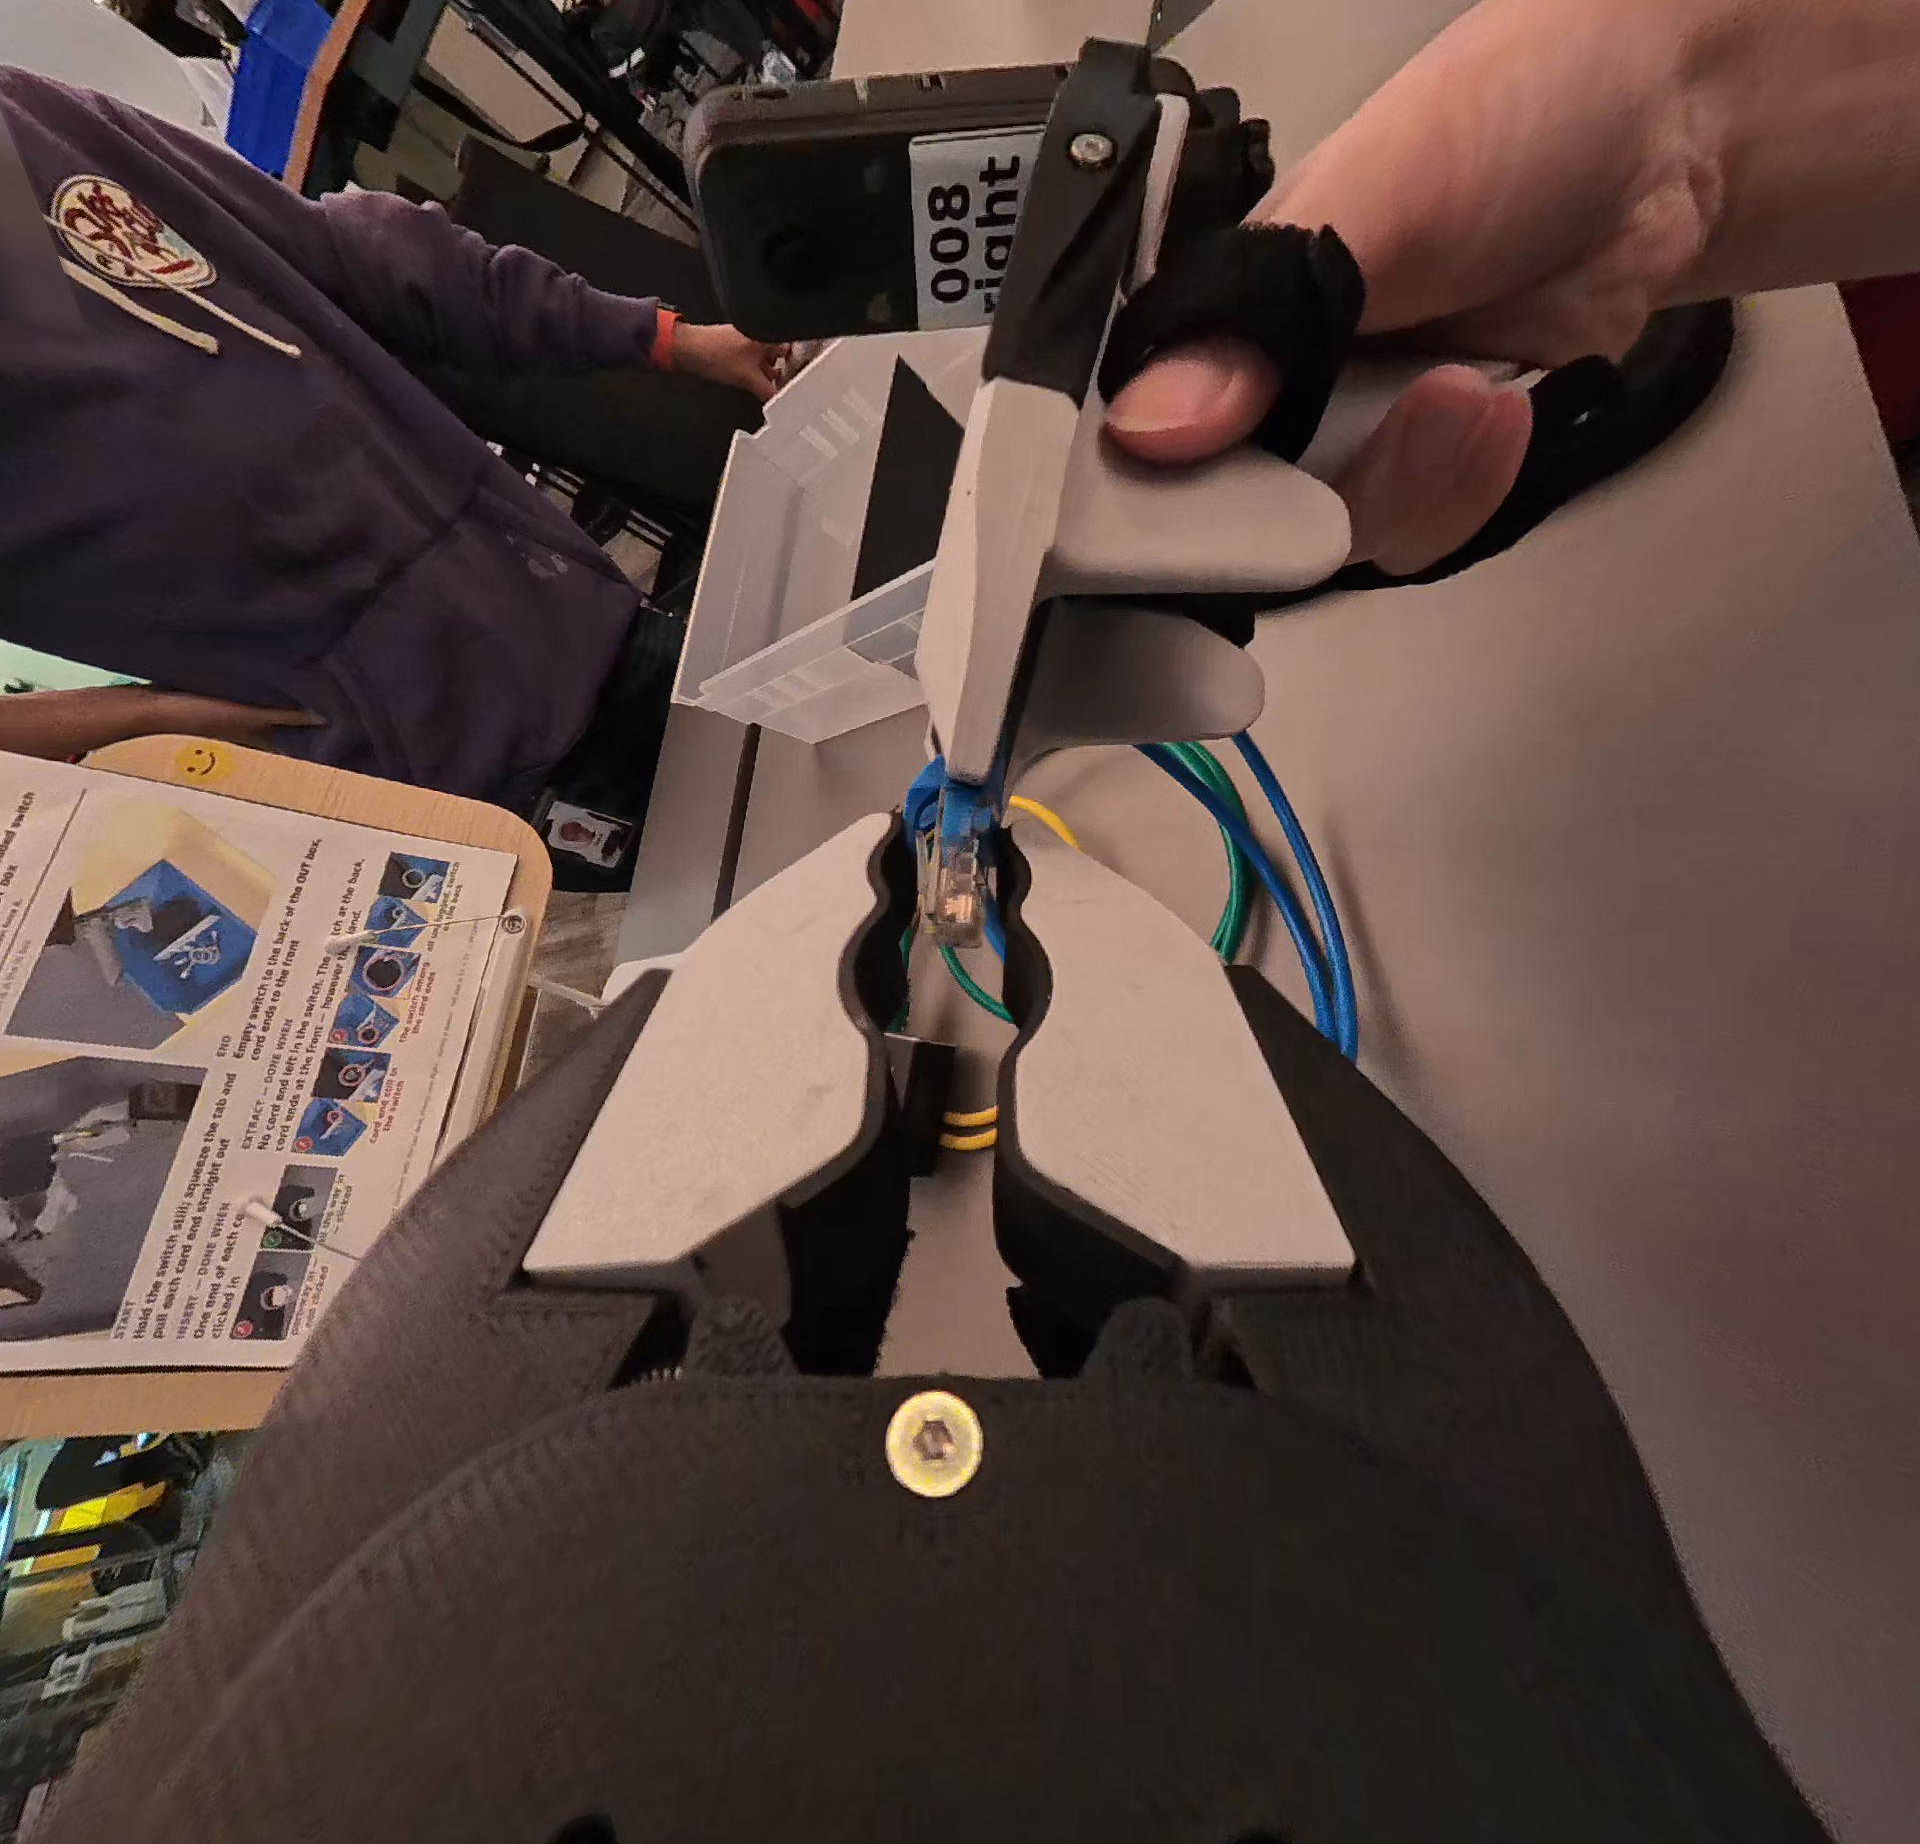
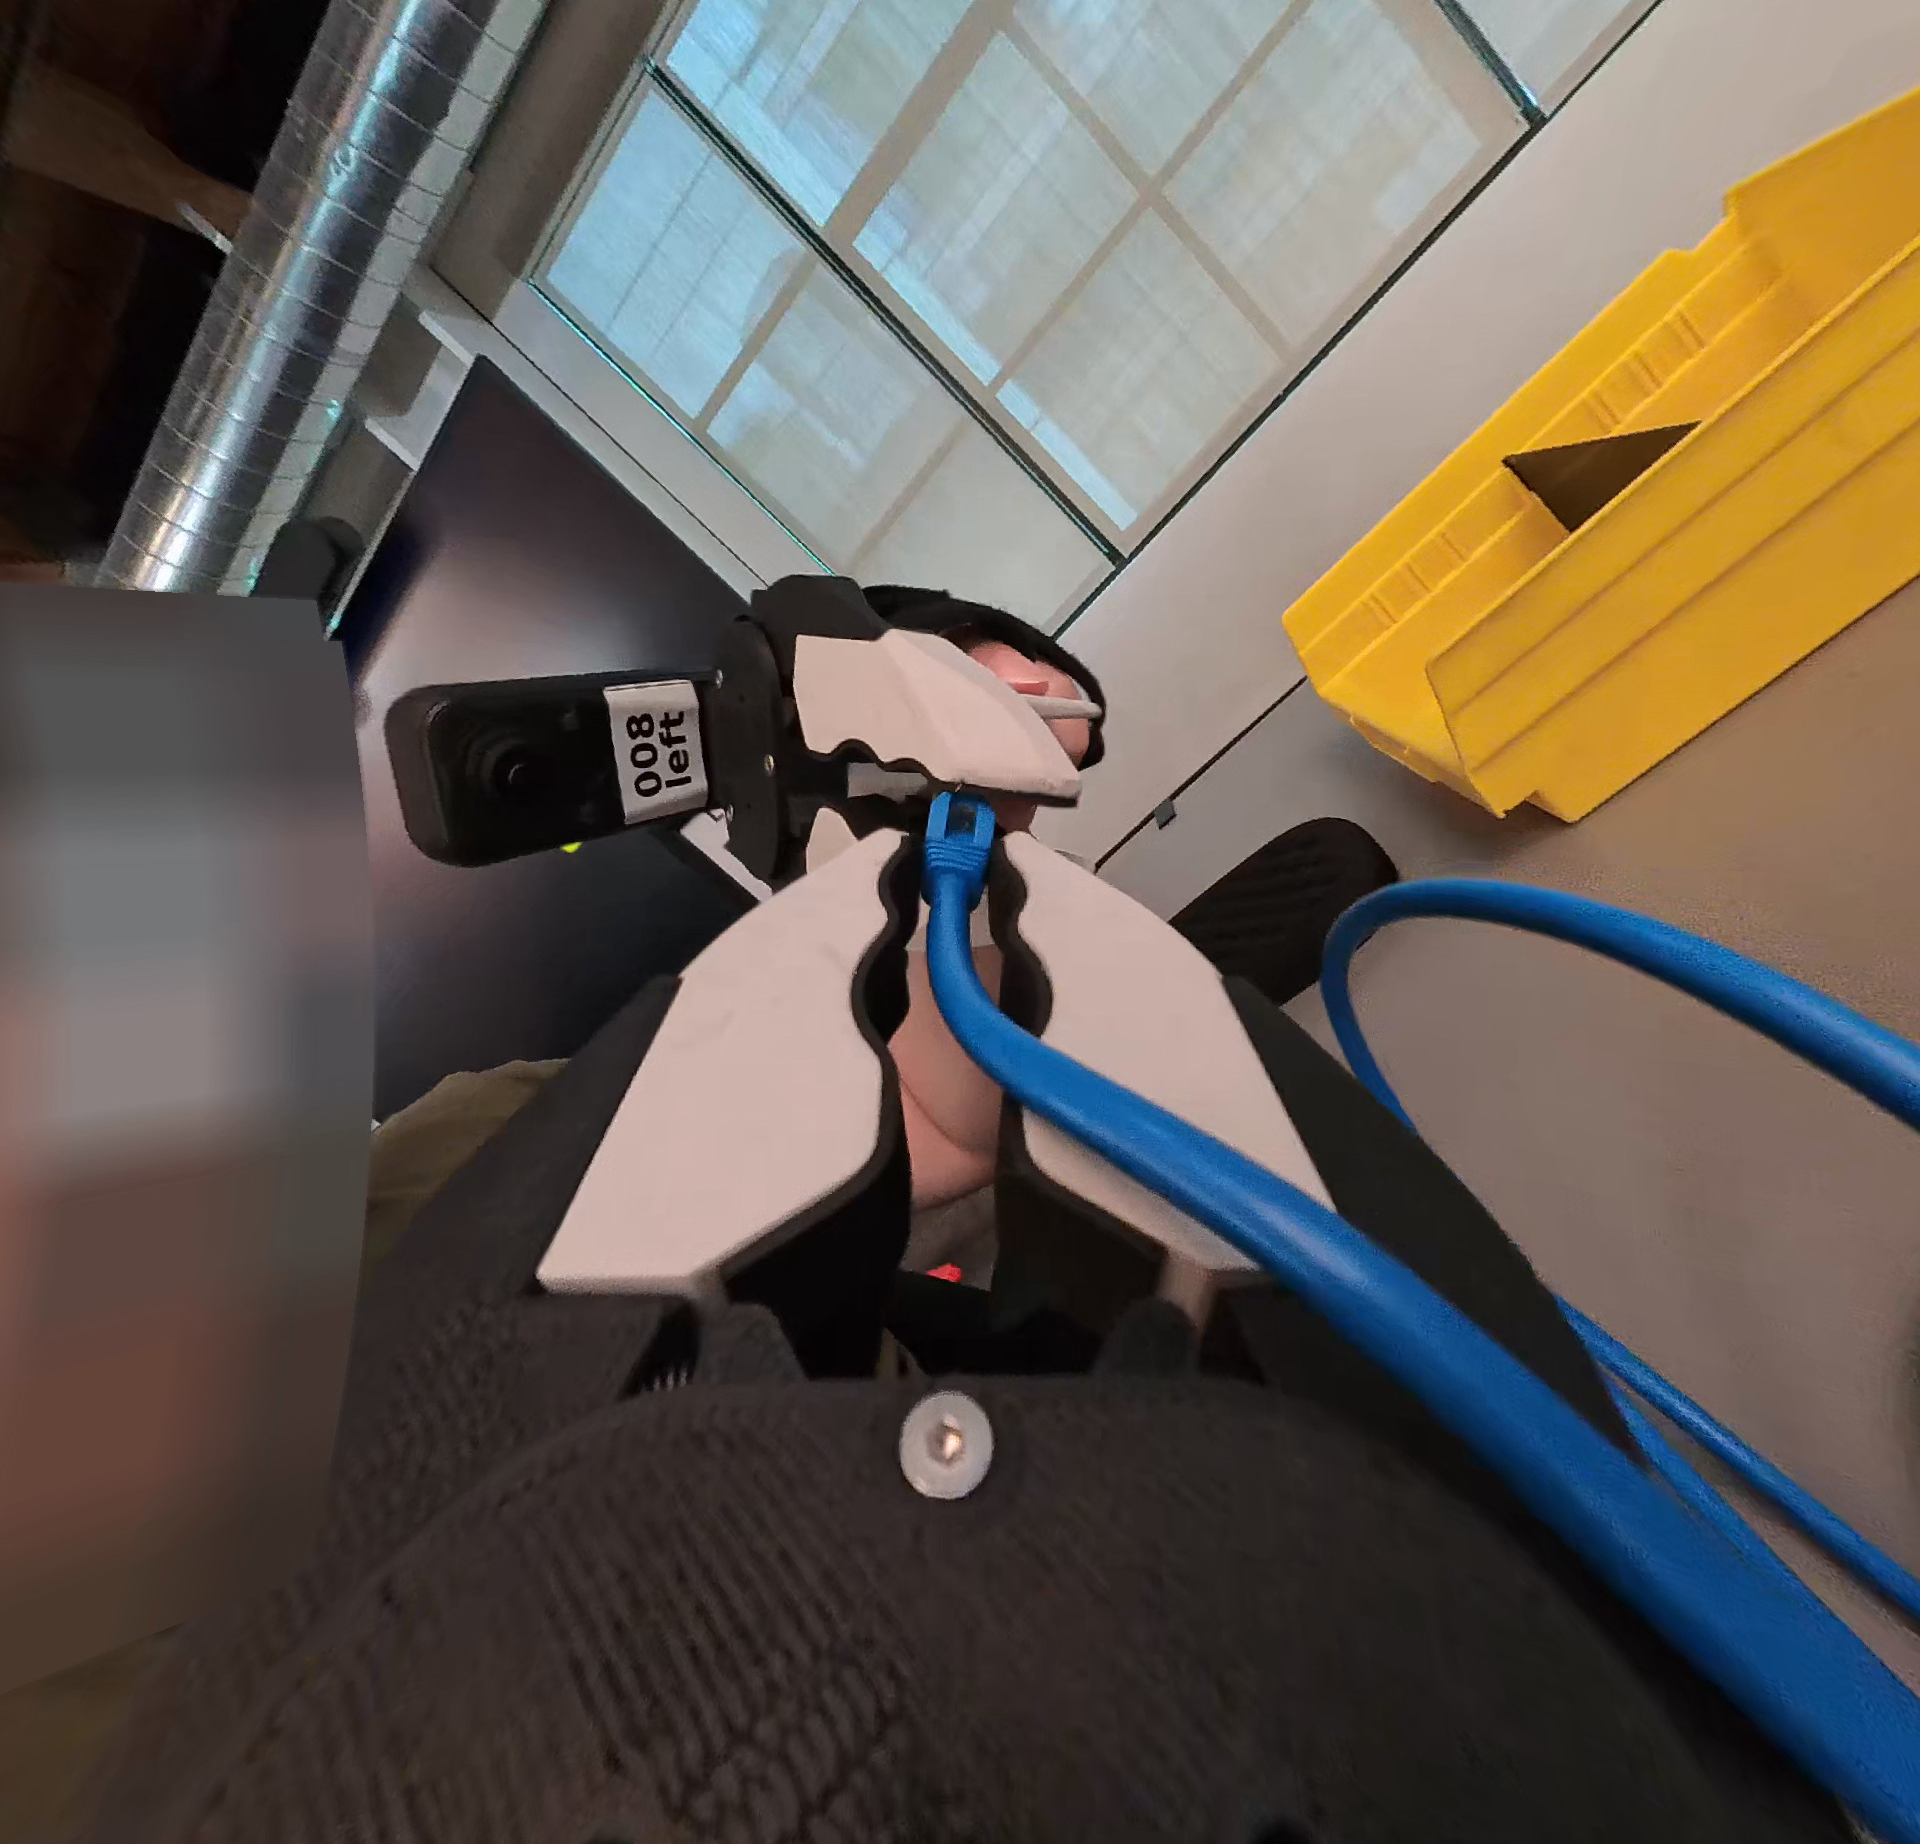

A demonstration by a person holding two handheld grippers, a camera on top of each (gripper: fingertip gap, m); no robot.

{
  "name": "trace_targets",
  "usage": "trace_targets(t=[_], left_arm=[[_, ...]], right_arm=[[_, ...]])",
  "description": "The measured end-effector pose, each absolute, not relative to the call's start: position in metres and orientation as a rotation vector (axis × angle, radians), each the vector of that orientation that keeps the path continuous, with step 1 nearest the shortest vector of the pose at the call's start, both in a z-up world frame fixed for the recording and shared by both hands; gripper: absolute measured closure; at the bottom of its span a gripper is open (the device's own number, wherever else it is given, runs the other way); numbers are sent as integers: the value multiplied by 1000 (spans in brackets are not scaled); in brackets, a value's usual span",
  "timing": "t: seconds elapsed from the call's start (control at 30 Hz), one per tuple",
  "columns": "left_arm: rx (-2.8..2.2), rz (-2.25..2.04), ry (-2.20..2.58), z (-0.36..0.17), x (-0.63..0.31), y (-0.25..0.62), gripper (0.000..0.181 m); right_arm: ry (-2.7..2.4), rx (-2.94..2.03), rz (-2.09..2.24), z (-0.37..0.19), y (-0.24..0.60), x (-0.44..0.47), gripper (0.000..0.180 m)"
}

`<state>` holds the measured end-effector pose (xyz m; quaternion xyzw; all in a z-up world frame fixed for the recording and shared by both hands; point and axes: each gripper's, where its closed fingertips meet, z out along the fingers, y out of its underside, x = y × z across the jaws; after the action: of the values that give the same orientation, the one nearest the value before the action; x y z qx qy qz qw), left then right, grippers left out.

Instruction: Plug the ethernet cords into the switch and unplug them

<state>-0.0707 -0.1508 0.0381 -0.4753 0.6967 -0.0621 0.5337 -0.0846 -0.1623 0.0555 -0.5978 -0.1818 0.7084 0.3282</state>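
Note:
A blue ethernet cord ends in a clear plug with a blue boot. My right gripper is shut on the boot, and the cord runs back over its right finger. In the left wrist view it reaches down from above, held by a hand. My left gripper has its fingers narrowly apart on either side of the plug, with slim gaps showing. In the right wrist view, one of its fingers covers the plug. I see no switch clearly.
Green, yellow and more blue cord lie looped on the grey table. A clear plastic bin and a white bin stand behind. A yellow bin sits to the right. An instruction sheet and a seated person are on the left. Less than 4 cm separates the two grippers' tips.

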Motion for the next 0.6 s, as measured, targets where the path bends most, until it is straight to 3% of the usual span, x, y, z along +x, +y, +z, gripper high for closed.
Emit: trace_targets(t=[0.6], left_arm=[[-1041, -209, 1686, 40, -68, -166, 167]], right_arm=[[-666, -1540, 1743, 54, -178, -84, 167]])
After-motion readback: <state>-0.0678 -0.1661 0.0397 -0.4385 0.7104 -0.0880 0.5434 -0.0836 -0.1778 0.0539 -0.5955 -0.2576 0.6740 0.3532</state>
